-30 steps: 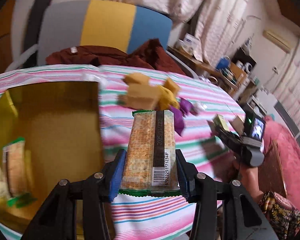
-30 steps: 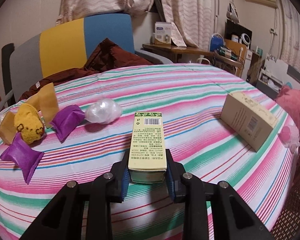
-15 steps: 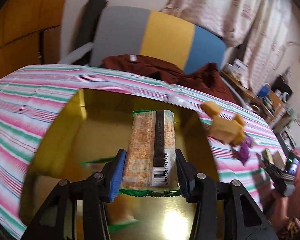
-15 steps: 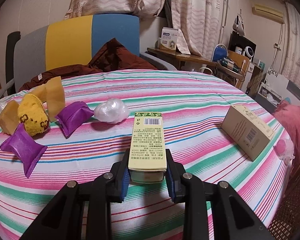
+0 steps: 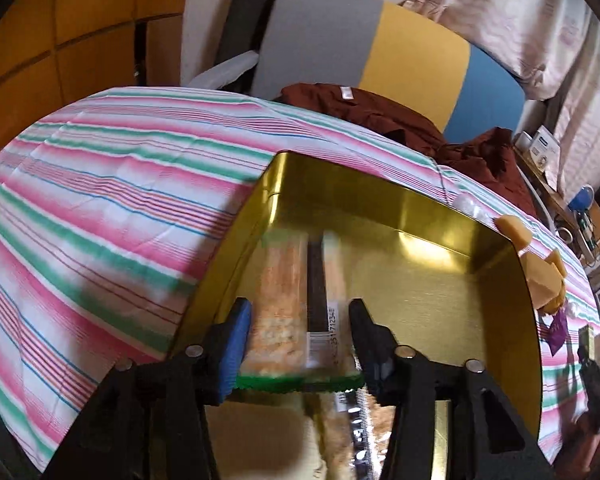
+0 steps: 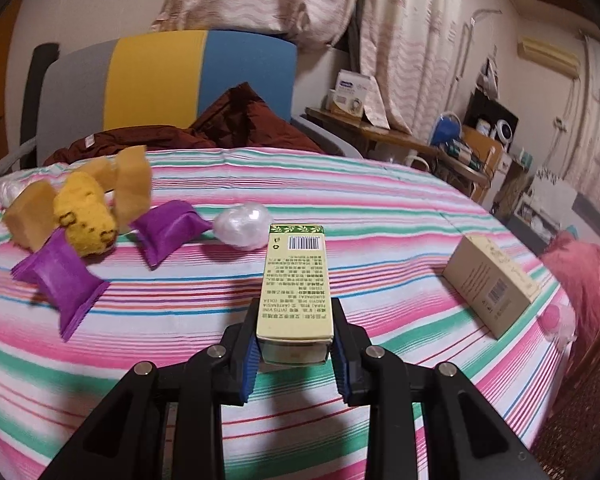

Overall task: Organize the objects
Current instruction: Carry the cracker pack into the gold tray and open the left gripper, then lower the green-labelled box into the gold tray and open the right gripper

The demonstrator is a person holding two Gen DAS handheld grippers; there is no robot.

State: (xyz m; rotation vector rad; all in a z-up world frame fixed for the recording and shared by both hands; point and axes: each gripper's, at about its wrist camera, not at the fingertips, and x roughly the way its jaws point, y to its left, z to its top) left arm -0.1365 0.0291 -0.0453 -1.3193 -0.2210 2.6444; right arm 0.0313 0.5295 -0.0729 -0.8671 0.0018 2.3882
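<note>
Striped cloth covers the table, with a chair at its far side. Over the gold tin, the left gripper has its jaws opening; the blurred cracker packet sits between them, gaps at both pads. Another packet lies half hidden below. The right gripper clamps a green-topped carton. Purple packets, a yellow toy and a tan box lie beyond.

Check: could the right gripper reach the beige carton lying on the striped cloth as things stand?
Probably not to grasp it: the right gripper is shut on a green-topped box. The path to the beige carton looks clear.
</note>
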